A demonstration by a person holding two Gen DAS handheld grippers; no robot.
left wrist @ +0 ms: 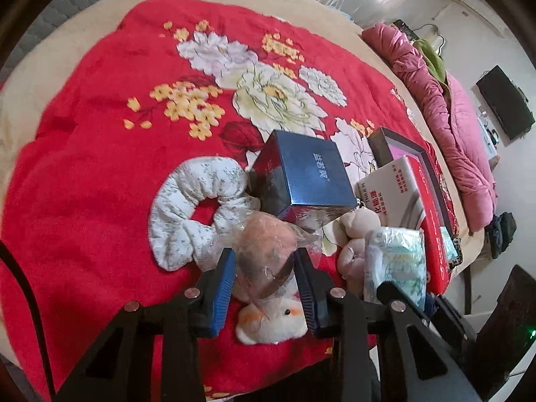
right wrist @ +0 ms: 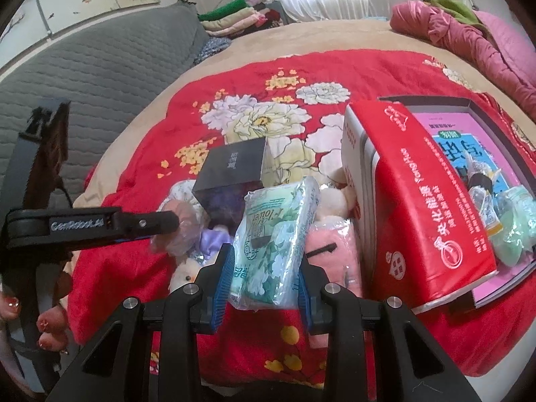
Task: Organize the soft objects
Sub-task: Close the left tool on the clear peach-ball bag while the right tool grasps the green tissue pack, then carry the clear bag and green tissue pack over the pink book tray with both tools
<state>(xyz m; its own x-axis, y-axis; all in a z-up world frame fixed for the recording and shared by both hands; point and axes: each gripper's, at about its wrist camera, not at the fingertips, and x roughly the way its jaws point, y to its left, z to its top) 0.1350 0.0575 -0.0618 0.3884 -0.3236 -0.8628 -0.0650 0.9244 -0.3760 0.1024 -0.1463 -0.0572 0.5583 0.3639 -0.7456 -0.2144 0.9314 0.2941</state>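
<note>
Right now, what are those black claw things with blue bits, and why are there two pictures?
They are two hand-held grabbers; a person squeezes them, and each carries its own camera looking forward. One picture comes from the left gripper, whose jaws are around a pink plush in a clear bag. The other comes from the right gripper, whose jaws pinch a green flowery tissue pack. Everything lies on a red flowered blanket: a blue box, a red and white box, a floral neck pillow and more plush toys.

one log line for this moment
left gripper: shut on bagged plush | right gripper: shut on tissue pack | on red blanket | tray: holds small packets
</note>
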